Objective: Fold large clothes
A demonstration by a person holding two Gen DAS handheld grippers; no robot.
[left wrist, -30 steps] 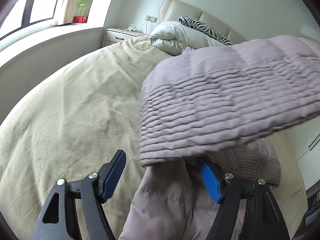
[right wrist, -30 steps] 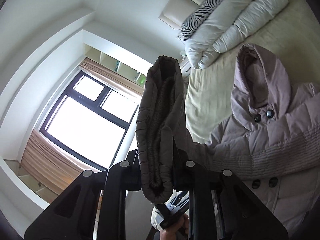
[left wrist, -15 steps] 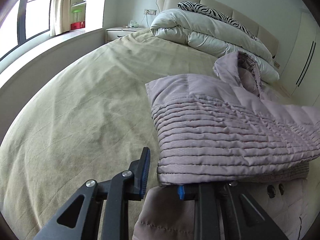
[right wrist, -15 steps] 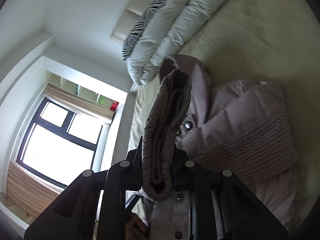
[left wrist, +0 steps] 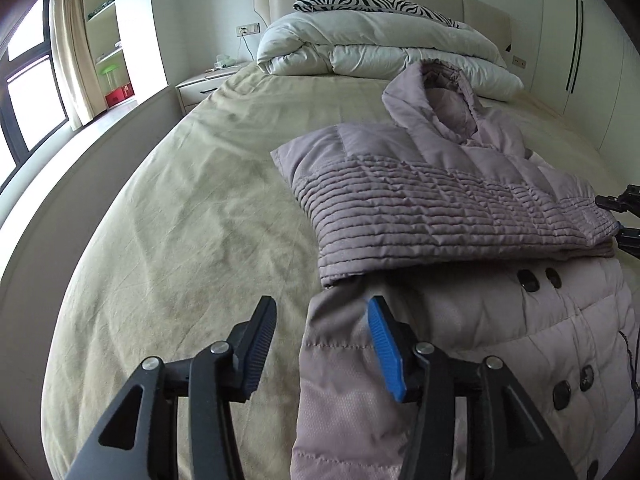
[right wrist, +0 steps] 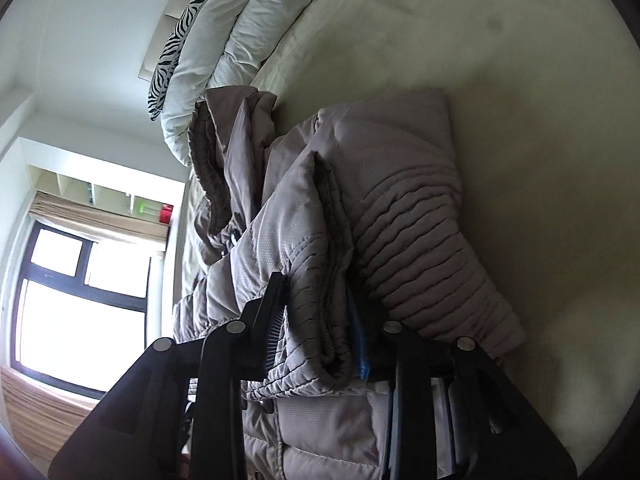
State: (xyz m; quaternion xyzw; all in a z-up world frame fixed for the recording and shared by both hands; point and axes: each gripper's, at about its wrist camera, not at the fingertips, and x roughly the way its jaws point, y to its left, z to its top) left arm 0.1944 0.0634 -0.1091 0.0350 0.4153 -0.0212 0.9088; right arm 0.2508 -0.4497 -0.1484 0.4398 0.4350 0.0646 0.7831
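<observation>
A mauve quilted hooded coat (left wrist: 460,320) lies on the beige bed (left wrist: 180,220). One sleeve (left wrist: 440,208) is folded across its chest, the cuff reaching the right side. My left gripper (left wrist: 322,336) is open and empty, just above the coat's left edge. My right gripper (right wrist: 316,320) has its jaws partly spread around the sleeve cuff (right wrist: 312,280), which sits between the pads; it shows at the right edge of the left wrist view (left wrist: 624,216). The hood (left wrist: 436,96) points toward the headboard.
A rolled white duvet (left wrist: 380,52) and a zebra pillow (left wrist: 368,2) lie at the head of the bed. A nightstand (left wrist: 204,84) stands at the far left, beside the window (left wrist: 28,92). Wardrobe doors (left wrist: 576,40) stand at the right.
The right gripper carried the sleeve down across the coat and laid it flat; its jaws have loosened. The left gripper pulled back and stays open.
</observation>
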